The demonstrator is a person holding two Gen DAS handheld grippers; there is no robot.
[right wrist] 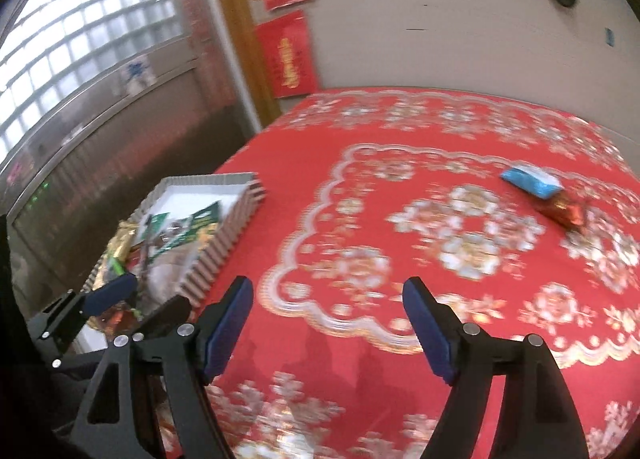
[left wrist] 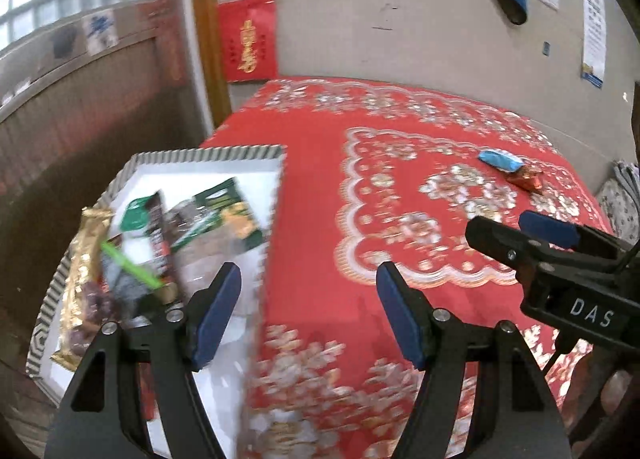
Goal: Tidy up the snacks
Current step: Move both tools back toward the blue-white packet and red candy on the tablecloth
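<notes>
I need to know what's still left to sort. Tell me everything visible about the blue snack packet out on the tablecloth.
The blue snack packet is a small, shiny, pillow-shaped wrapper, light blue with white patches, apparently sealed. It lies flat on the red patterned tablecloth, towards the far right, with one end touching or overlapping a red-orange packet. Neither gripper touches it. Its print is too blurred to read.

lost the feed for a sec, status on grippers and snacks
Left gripper open, empty. Right gripper open, empty. Blue snack and red snack still outside tray. Path clear.
</notes>
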